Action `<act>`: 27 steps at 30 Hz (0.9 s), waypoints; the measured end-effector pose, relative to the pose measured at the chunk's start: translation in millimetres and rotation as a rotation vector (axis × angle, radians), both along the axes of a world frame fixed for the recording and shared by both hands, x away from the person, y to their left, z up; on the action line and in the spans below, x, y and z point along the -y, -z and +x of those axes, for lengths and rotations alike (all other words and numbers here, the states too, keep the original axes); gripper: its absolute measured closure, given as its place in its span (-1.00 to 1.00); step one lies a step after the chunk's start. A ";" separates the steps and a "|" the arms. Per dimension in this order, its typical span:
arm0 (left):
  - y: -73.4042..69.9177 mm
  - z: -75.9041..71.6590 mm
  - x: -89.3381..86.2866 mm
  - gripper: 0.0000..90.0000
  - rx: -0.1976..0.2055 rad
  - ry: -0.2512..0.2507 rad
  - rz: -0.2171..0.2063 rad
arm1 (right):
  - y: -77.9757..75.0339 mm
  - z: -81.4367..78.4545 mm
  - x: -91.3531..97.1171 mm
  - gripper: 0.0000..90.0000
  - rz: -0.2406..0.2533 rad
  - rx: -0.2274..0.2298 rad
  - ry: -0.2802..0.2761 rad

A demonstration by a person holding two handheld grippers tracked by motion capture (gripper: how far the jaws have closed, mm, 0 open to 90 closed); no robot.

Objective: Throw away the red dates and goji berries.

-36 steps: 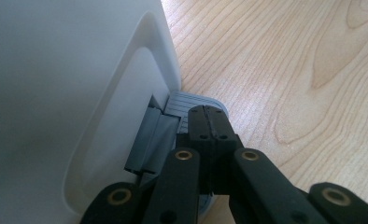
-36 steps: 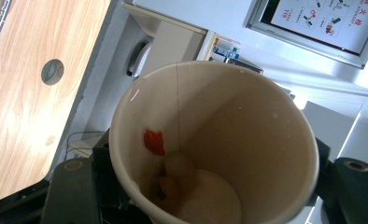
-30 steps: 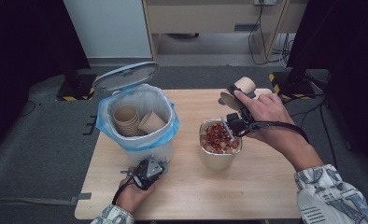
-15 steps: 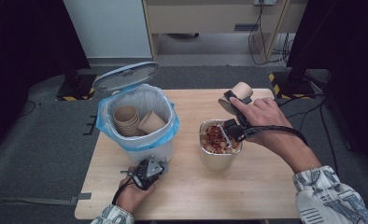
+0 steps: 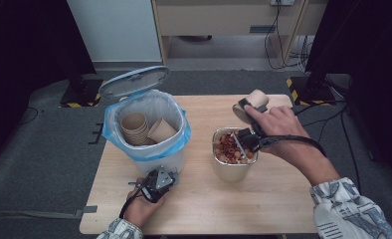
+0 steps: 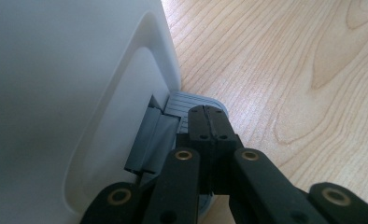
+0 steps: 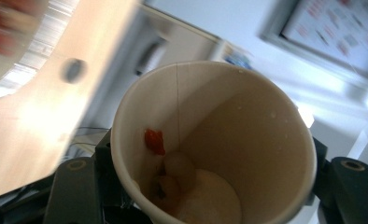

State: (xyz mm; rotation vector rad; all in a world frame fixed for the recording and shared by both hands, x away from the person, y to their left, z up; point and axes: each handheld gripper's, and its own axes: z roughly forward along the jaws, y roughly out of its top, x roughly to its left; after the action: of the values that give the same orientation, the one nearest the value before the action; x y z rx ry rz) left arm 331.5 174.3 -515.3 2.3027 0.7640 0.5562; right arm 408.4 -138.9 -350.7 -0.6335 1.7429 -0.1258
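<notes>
Right gripper clamps paper cup, tipped at container's 1 o'clock, dumping scraps. Left gripper, shut and empty, presses bin pedal: keeps lid open.

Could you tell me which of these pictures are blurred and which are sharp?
Right gripper view: background streaked with motion blur, the paper cup fairly sharp. Left gripper view: crisp wood grain on the table, jaws slightly soft. High view: evenly lit, surroundings dark.
</notes>
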 end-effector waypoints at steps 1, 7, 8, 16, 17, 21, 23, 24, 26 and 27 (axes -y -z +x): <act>0.2 0.0 0.1 0.99 0.001 0.000 -0.001 | 0.0 0.0 0.0 -0.25 0.000 0.000 0.000; 0.3 -0.1 0.1 0.99 0.002 0.000 -0.001 | -31.5 -5.0 5.3 -0.25 0.115 0.047 0.011; 0.3 -0.2 0.2 1.00 0.003 0.000 0.000 | -30.2 -3.5 6.9 -0.25 0.098 0.039 0.011; 0.0 -0.1 -0.1 0.99 0.001 0.000 0.000 | -21.8 5.3 8.8 -0.25 0.151 0.004 0.035; 0.1 -0.1 -0.1 0.99 0.000 0.001 0.000 | -21.4 7.1 8.8 -0.25 0.162 0.001 0.031; 0.1 -0.1 -0.1 0.99 0.001 0.001 -0.001 | -24.4 11.7 8.9 -0.25 0.220 -0.029 0.039; 0.1 -0.2 0.0 0.99 0.002 0.001 0.000 | -25.9 13.8 9.4 -0.25 0.266 -0.050 0.045; 0.1 -0.2 0.0 0.99 0.002 0.000 -0.001 | -26.3 14.3 9.5 -0.25 0.280 -0.055 0.049; 0.1 -0.3 0.0 0.99 0.002 0.000 0.000 | -27.6 16.7 10.1 -0.25 0.333 -0.081 0.050; 0.2 -0.2 0.0 0.99 0.001 0.000 -0.001 | -28.9 19.5 10.9 -0.26 0.379 -0.100 0.053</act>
State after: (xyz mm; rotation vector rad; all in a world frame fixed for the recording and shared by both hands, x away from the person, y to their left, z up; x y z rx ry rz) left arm 331.3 174.3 -515.5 2.3013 0.7637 0.5570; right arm 427.9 -149.8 -321.8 -0.3199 1.8172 0.2001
